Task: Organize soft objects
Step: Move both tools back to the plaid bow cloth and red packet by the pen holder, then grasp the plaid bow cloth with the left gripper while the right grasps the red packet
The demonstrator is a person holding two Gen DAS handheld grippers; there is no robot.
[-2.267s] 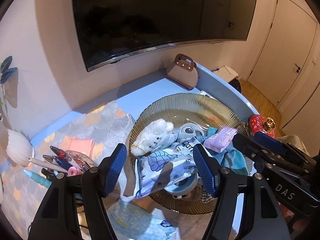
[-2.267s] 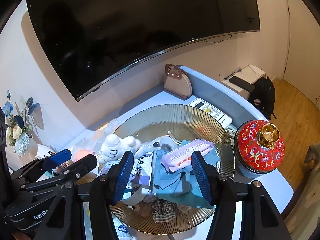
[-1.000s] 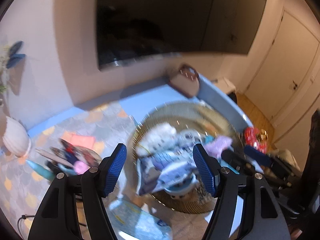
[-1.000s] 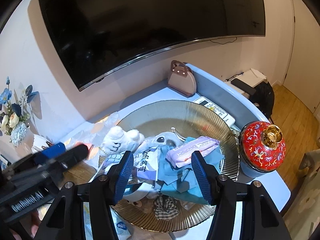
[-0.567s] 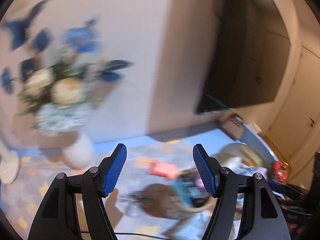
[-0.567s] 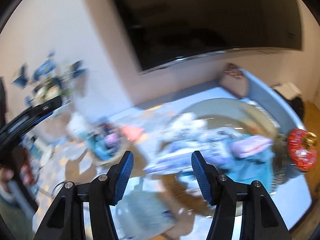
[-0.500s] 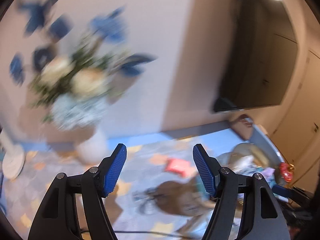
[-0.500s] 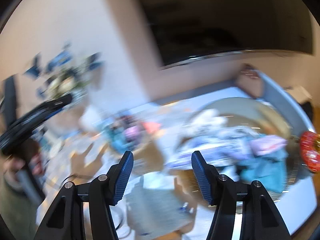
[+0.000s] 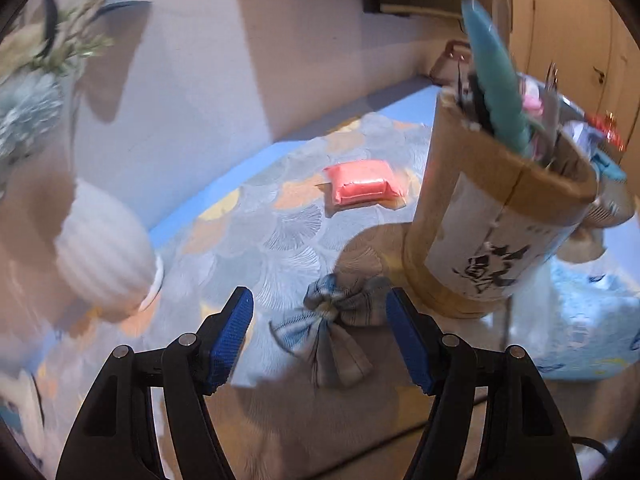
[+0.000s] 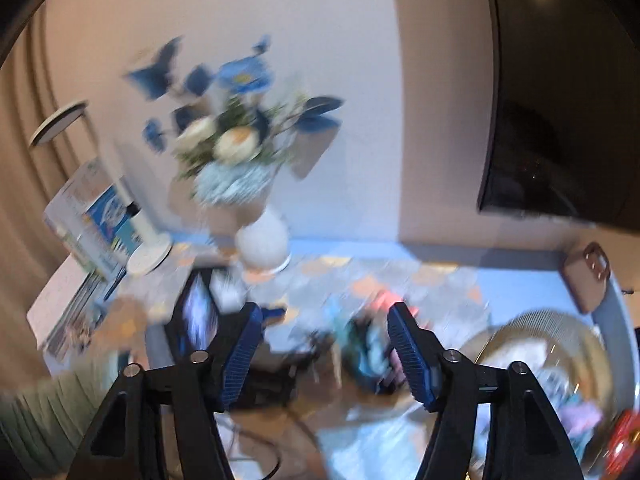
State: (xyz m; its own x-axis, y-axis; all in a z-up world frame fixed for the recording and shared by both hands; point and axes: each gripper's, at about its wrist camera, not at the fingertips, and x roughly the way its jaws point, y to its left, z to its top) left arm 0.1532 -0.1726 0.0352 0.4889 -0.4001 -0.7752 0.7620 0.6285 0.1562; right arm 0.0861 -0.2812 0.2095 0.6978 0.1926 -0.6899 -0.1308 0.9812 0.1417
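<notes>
Plaid fabric bow [image 9: 334,330] | between left gripper [image 9: 318,338] fingers | untouched

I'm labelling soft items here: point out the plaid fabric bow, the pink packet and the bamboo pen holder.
plaid fabric bow [image 9: 334,310], left wrist view, on its knot.
pink packet [image 9: 363,183], left wrist view, middle of its top face.
bamboo pen holder [image 9: 486,232], left wrist view, on its side wall.

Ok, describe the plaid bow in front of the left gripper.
The bow is soft checked fabric in blue, grey and white, knotted at the middle, with two loops and a tail. It lies flat on the patterned mat, beside the pen holder, between the open left gripper fingers' line; neither pad touches it.
</notes>
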